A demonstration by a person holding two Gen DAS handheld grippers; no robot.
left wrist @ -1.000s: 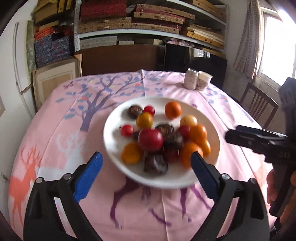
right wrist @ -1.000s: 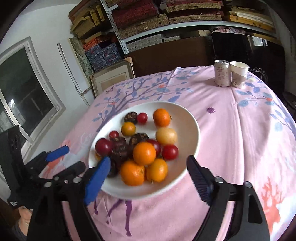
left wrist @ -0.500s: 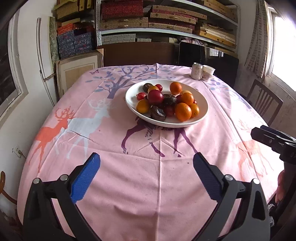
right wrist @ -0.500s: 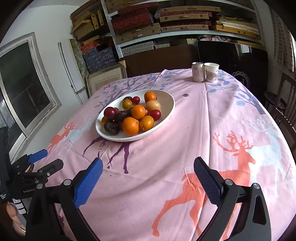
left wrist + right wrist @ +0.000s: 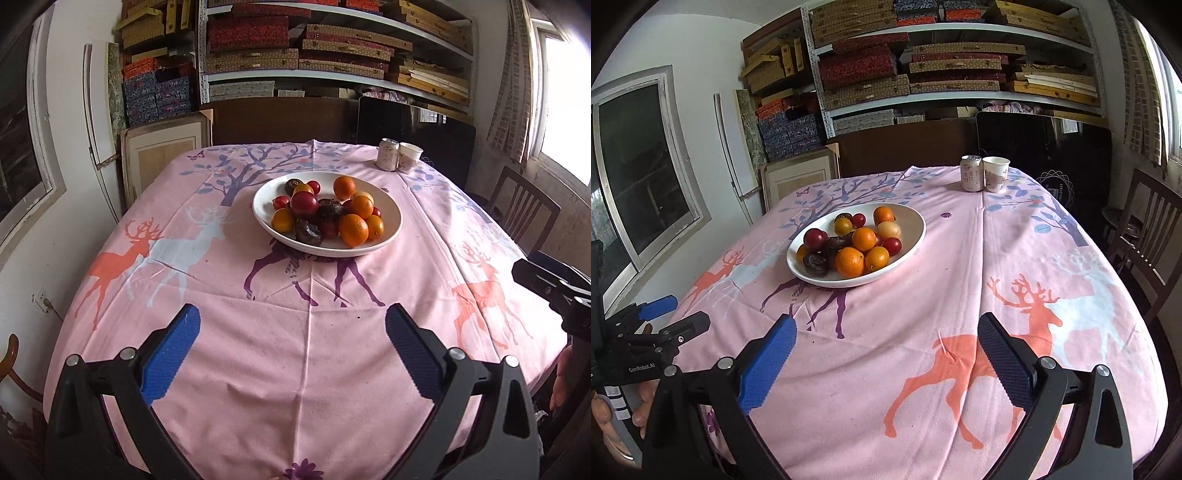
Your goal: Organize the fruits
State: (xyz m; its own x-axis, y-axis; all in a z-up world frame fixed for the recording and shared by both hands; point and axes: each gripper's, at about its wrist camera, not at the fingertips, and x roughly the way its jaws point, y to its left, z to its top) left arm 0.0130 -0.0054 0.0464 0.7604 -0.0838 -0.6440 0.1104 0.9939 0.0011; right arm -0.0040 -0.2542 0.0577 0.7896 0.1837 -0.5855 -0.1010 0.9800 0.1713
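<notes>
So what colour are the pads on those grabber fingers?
Blue, with a ribbed texture on the pads; clearest in the right wrist view.

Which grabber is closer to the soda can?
Right, I think, but only slightly. The can sits far-right; the right gripper faces that side, while the left gripper hangs before the bowl.

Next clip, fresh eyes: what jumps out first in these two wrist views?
The white bowl piled with oranges, red and dark fruits sits mid-table on a pink deer-print tablecloth. A can and paper cup stand side by side at the far edge. In the foreground, the left gripper and right gripper are open and empty, well short of the bowl.
</notes>
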